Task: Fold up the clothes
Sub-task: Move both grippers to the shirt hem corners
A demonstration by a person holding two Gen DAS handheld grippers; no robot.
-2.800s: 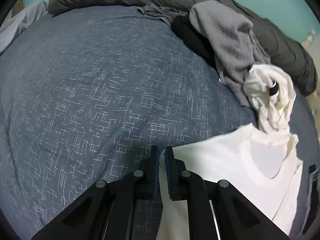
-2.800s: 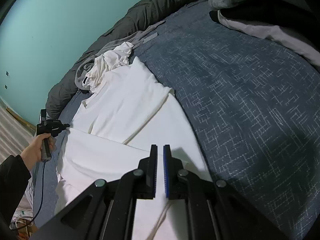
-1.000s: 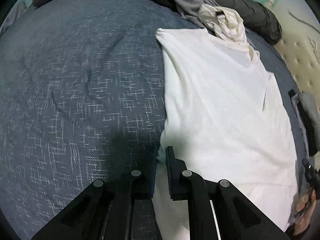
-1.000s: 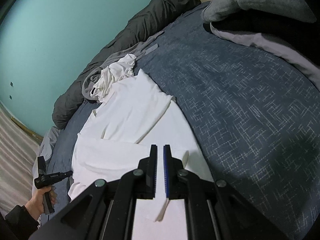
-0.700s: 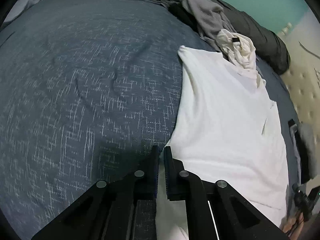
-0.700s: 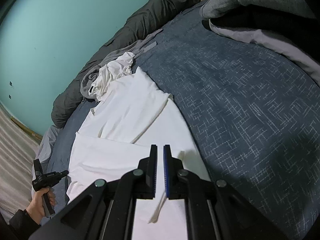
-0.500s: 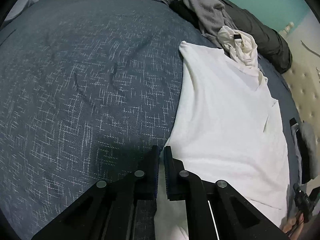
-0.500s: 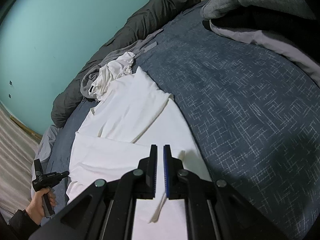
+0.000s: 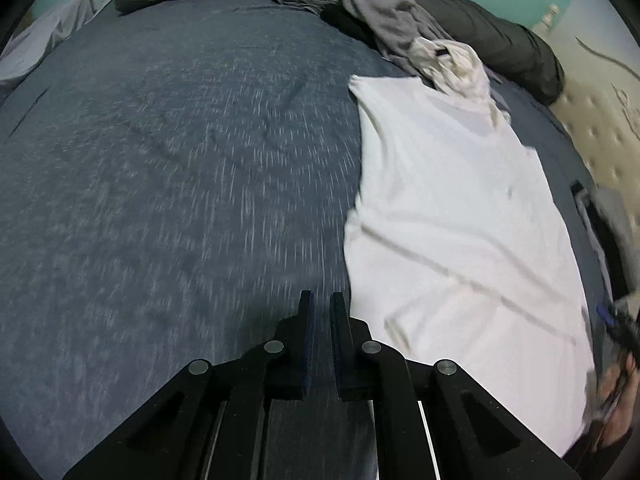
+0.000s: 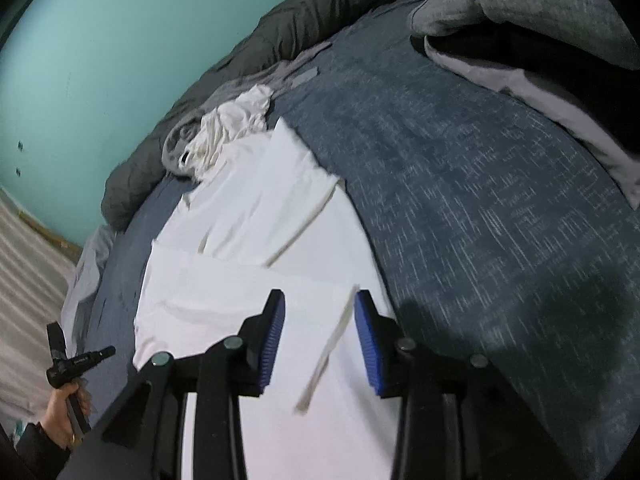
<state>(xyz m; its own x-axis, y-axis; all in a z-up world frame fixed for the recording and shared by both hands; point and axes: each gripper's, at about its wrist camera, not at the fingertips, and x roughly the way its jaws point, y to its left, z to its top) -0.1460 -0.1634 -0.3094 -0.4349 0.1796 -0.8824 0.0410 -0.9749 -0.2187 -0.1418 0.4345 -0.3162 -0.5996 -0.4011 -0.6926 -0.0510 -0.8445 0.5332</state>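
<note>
One flat white cotton T-shirt lies spread on the bed's dark blue cross-hatched cover, partly folded, with a folded-over layer running across its lower half. One crumpled white garment sits touching the T-shirt's neck end, and one grey garment is bunched just beyond that, against a long dark grey rolled duvet that lines the far edge of the bed below a teal wall.

There are two tools. The left hand-held gripper hovers over bare cover just beside the T-shirt's left edge, its jaws nearly closed with a thin gap and nothing between them. The right hand-held gripper is above the T-shirt's hem end with its blue-padded jaws spread wide, released; a hem strip lies below the gap, not pinched.

To the left of the T-shirt the cover is a broad stretch of open bed. On the T-shirt's other side only a narrow band of cover separates it from the bed's edge. One grey pillow rests at a corner, well apart from the T-shirt.
</note>
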